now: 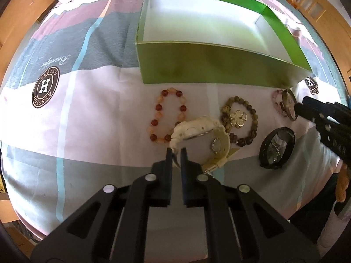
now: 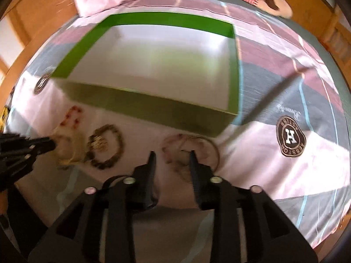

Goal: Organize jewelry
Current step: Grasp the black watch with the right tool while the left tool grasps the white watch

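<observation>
The left gripper (image 1: 176,153) has its jaws nearly together, pinching the strap of the cream wristwatch (image 1: 201,135), which lies on the bedspread (image 1: 87,114) near its front edge. The hold is on a thin loop of strap, close to the fingertips, so in my judgement the watch could swing or slip out on the way up. It also touches the amber bead bracelet (image 1: 167,115), which might get dragged along.

The right gripper (image 2: 172,157) stands partly open and holds nothing. Its tips hover just over a thin metal bangle (image 2: 210,151) that overlaps a pink bead bracelet (image 2: 170,151). This view is blurred, so a closing pinch could catch both pieces, or neither.

Counted, near to far:
- Wristwatches: two, the cream one and a black wristwatch (image 1: 277,146).
- Bead bracelets: three, amber, pink, and an olive bead bracelet (image 1: 240,120) with a gold flower charm.
- Bangle: one.
- Green box (image 1: 204,65): one, open and empty, farther back towards the middle of the bed.

Its tall near wall could snag a low-carried piece.
</observation>
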Available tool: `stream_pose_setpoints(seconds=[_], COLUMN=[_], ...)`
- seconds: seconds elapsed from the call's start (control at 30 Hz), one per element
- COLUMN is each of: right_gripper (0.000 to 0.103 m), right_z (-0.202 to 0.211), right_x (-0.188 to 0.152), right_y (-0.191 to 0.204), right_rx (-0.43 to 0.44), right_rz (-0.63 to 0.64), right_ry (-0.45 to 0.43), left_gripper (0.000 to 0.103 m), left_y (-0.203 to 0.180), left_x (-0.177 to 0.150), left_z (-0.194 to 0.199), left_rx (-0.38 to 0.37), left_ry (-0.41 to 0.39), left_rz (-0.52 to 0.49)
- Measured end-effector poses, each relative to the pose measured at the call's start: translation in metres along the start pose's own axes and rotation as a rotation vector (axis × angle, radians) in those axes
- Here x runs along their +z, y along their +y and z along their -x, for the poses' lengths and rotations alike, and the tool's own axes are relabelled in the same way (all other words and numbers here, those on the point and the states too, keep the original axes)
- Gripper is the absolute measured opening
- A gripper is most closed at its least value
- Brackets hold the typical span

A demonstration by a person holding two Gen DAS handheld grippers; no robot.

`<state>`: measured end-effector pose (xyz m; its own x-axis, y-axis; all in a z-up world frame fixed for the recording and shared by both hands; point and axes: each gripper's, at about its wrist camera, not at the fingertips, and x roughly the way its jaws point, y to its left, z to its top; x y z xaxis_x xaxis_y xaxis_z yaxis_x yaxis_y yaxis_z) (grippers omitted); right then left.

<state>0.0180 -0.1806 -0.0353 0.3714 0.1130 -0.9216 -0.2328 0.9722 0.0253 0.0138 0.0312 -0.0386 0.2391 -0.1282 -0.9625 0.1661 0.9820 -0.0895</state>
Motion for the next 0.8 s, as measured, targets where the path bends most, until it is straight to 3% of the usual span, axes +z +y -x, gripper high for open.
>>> stream_pose_setpoints(seconds=[0.1,0.3,0.4,0.47,0.57,0.8], right_gripper=[0.033,0.033,0.031,0.018,0.009,0.008], right_z=[-0.009,-0.034,-0.034,-0.034,-0.033,-0.010], right_x=[-0.007,-0.018,-0.017,-0.018,-0.020,-0.016], right_y=[0.008,0.014,0.015,0.017,0.012,0.003], right_rx=[0.046,0.015,0.006,0.014,0.018,0.046], right_rz=[0.026,0.037,0.041,0.035,0.030,0.019], right_ry=[0.054,0.129,0.119,0.121,0.113,0.016], left_gripper=[0.009,0.017,0.018,0.015,0.011,0.008], left_y=[0.001,-0.006,-0.011,-0.014,-0.015,-0.027], left_x=[0.001,-0.003,-0.003,-0.003,-0.002,0.003], left_z=[-0.003,-0.013,-0.016,-0.018,-0.017,0.005], left_rx=[0.000,0.004,0.017,0.026,0.029,0.057], left_ry=[0.008,0.020,0.022,0.020,0.005,-0.120], left_rz=[0.002,0.000,-0.013,-0.015,-0.005,-0.046])
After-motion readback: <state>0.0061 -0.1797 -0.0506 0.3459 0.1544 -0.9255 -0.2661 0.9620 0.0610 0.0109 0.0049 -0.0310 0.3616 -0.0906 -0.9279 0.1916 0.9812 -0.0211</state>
